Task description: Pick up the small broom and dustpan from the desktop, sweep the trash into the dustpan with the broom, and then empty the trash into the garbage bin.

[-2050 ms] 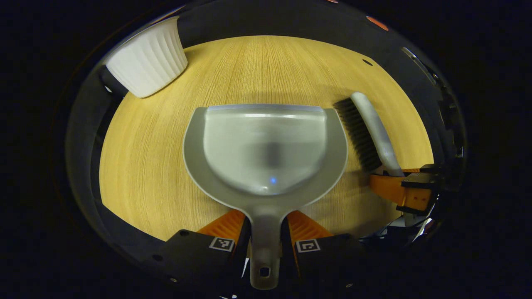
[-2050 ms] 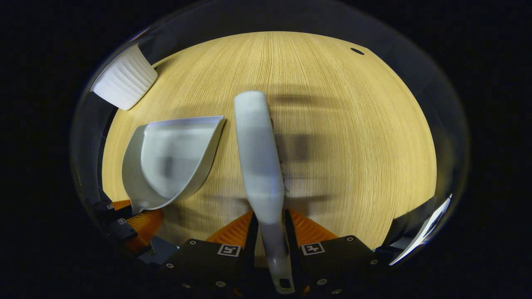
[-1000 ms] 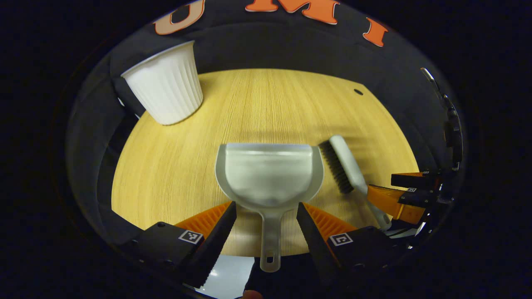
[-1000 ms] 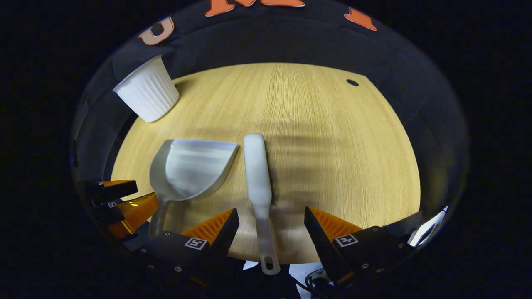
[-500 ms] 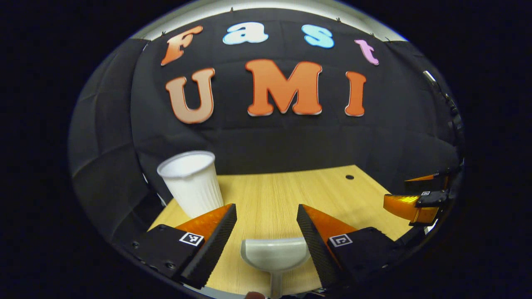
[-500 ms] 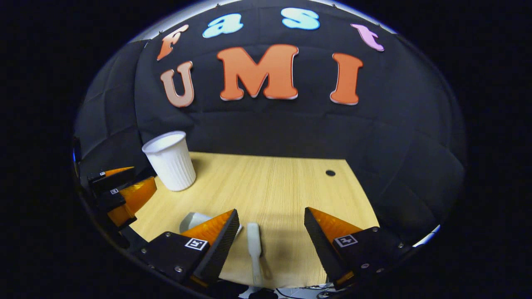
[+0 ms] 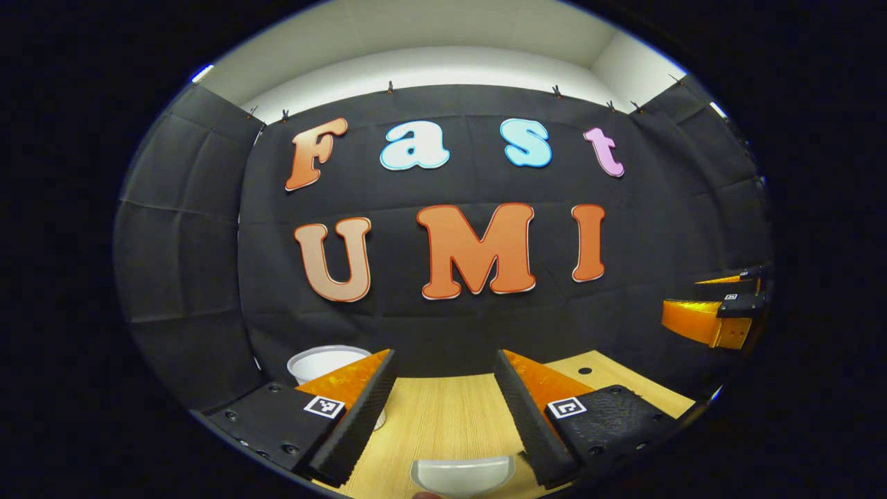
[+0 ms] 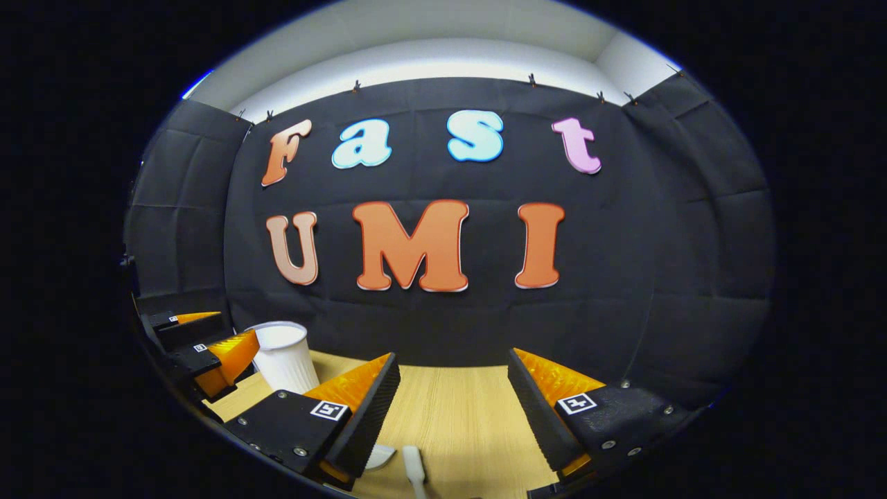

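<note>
left gripper [image 7: 443, 402]: fingers spread wide, nothing between them, held up off the desk and aimed pretty much level at the back wall. You can also spot it at the far left edge of the right gripper view [image 8: 201, 346].

right gripper [image 8: 454, 409]: same deal, fingers wide apart, holding nothing, up in the air and facing the wall. It pokes in at the right edge of the left gripper view [image 7: 714, 312] too.

dustpan [image 7: 462, 475]: lying flat on the desk, right at the bottom of the left gripper view, below and between the left gripper's fingers but not touched by them. Pale grey, only the front lip really visible. In the right gripper view a sliver of it [image 8: 380, 455] peeks out beside the left-hand finger.

broom [image 8: 413, 470]: also down on the desk, just beside the dustpan, to its right. Only the pale top end of it is visible at the bottom of the right gripper view, and the bristles can't be made out from here.

garbage bin [image 8: 283, 360]: white ribbed cup-looking thing, upright at the back left of the desk, near the wall. Can't tell what's inside. Its rim also shows behind the left gripper's finger [image 7: 322, 360].

desk [image 7: 443, 416]: light wood, with a small dark hole [image 7: 584, 371] toward the back right.
</note>
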